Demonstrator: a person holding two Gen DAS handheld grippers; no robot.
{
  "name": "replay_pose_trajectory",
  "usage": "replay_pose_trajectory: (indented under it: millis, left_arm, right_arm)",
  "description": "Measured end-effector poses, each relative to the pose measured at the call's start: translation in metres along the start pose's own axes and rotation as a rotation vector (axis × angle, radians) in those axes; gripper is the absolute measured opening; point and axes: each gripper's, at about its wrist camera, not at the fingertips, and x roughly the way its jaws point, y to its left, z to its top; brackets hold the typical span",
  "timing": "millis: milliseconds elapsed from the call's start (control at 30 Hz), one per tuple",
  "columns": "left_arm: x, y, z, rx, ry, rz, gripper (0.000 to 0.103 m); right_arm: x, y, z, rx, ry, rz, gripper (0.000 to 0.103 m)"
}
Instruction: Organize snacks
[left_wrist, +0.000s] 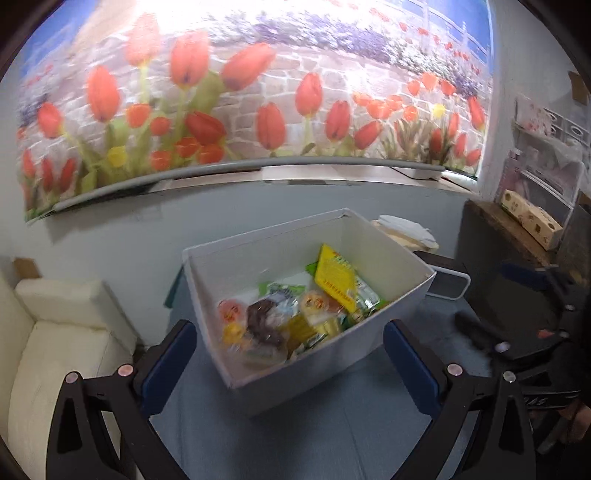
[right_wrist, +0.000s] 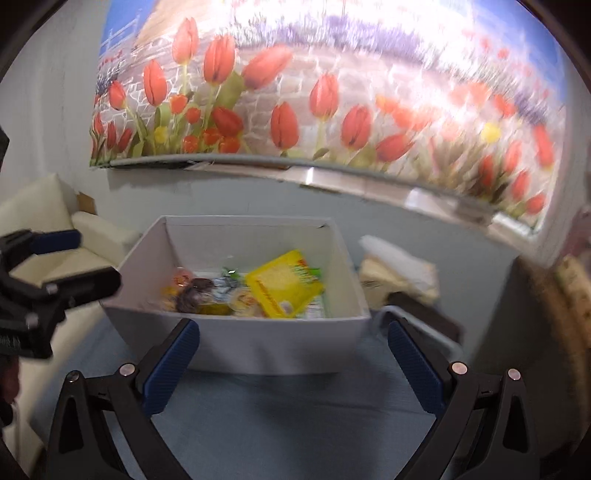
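Left gripper (left_wrist: 290, 354), right gripper (right_wrist: 293, 354): jaws spread, empty. White rectangular bin (right_wrist: 236, 339) on blue-covered counter (right_wrist: 288, 413): assorted wrapped snacks (right_wrist: 240, 291) inside (sorting seemingly finished; none visible outside).

The box (left_wrist: 258, 384) is plain white, heaped with snack packets (left_wrist: 295, 317) in yellow, green, orange and dark brown. It stands on a pale blue tablecloth (right_wrist: 280, 424). The far wall poster (left_wrist: 236, 110) shows red tulips against grey stone. Left, a cream sofa (left_wrist: 55, 332). The gripper pads (right_wrist: 173, 363) are dark blue on black arms.
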Motion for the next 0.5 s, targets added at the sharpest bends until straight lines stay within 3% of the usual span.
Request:
replay_pose_trajectory:
  millis: [133,267,500]
  left_arm:
    - [-0.028,-0.003,-0.019,-0.023,-0.004,0.014,0.103]
    - [-0.064,-0.011,-0.041,-0.013,-0.019,0.031,0.103]
    - [-0.111,-0.017,-0.073,-0.025,0.0,0.033,0.103]
  right_arm:
    - [-0.042,-0.01,-0.014,0.057,-0.033,-0.004,0.103]
    - [-0.078,-0.011,-0.029,0.103,-0.049,0.136,0.103]
    - [-0.124,0.011,-0.056,0.146,-0.021,0.235,0.103]
